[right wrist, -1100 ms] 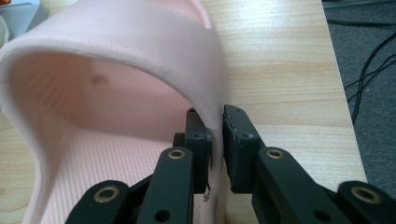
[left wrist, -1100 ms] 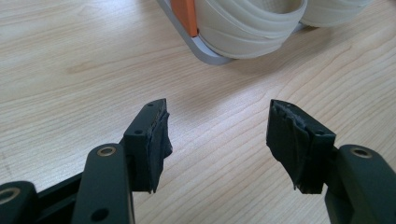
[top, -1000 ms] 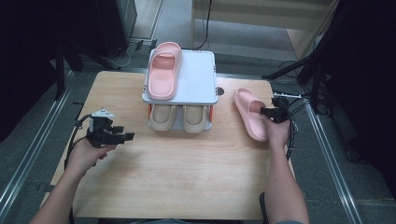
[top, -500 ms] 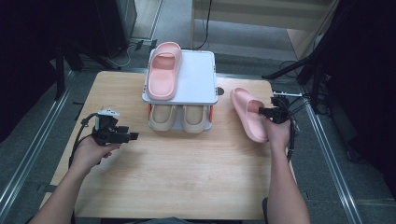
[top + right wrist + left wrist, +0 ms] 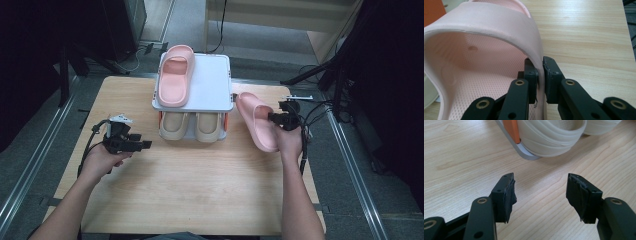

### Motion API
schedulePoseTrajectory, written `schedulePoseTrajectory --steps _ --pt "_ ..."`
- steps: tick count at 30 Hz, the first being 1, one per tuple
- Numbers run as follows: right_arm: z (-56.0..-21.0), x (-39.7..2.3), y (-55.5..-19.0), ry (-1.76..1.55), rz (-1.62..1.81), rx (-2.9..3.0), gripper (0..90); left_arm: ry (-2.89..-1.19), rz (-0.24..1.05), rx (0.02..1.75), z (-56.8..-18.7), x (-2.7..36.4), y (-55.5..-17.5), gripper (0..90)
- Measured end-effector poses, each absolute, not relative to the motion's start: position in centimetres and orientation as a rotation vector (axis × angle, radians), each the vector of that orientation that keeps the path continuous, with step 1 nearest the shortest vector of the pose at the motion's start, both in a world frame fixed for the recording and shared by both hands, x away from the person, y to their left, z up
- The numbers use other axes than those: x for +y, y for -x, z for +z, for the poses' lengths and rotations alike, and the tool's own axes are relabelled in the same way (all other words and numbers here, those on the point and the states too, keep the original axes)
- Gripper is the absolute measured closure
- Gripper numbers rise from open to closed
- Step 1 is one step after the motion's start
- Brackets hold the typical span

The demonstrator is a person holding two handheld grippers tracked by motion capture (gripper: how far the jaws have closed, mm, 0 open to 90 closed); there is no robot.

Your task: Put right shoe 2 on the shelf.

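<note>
On my left, the left gripper hangs just above the light wooden table, near the front-left corner of the rack; its jaws are spread wide with nothing but bare wood between them. Moving right, the small two-tier shoe rack with a white top shelf and orange posts carries one soft pink foam slide sandal on the left half of its top shelf, and two cream rubbery slide sandals sit side by side on the tier beneath. Further right, the second pink foam slide sandal is tipped on its edge beside the rack's right side, and my right gripper is clamped on the rim of its wide strap, pads pressing from both faces. I judge this sandal light and springy: the strap looks flexible, so the shoe may swing or sag from a one-point pinch, though the matte foam should not slip. The strap edge, close to where it joins the sole, seems the best hold. My count: two pink sandals, two cream sandals, one rack, two grippers.
</note>
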State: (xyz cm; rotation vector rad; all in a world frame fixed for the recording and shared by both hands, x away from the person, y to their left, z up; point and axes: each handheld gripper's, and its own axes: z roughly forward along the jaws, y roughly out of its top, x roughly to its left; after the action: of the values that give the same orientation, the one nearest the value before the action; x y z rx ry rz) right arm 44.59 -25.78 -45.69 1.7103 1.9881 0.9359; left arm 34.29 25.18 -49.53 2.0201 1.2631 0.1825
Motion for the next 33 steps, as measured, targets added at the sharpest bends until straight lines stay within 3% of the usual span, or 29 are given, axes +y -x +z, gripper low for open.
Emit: schedulePoseTrajectory --steps 21,33 --pt "-38.9 -25.7 -46.2 -1.731 0.941 1.987 83.0 -2.004 0.212 1.220 -49.2 24.9 -35.2 44.4" --pt "-33.8 -22.4 -48.4 -1.684 0.956 2.006 82.8 -2.032 0.186 1.182 -49.1 24.2 -35.0 42.9"
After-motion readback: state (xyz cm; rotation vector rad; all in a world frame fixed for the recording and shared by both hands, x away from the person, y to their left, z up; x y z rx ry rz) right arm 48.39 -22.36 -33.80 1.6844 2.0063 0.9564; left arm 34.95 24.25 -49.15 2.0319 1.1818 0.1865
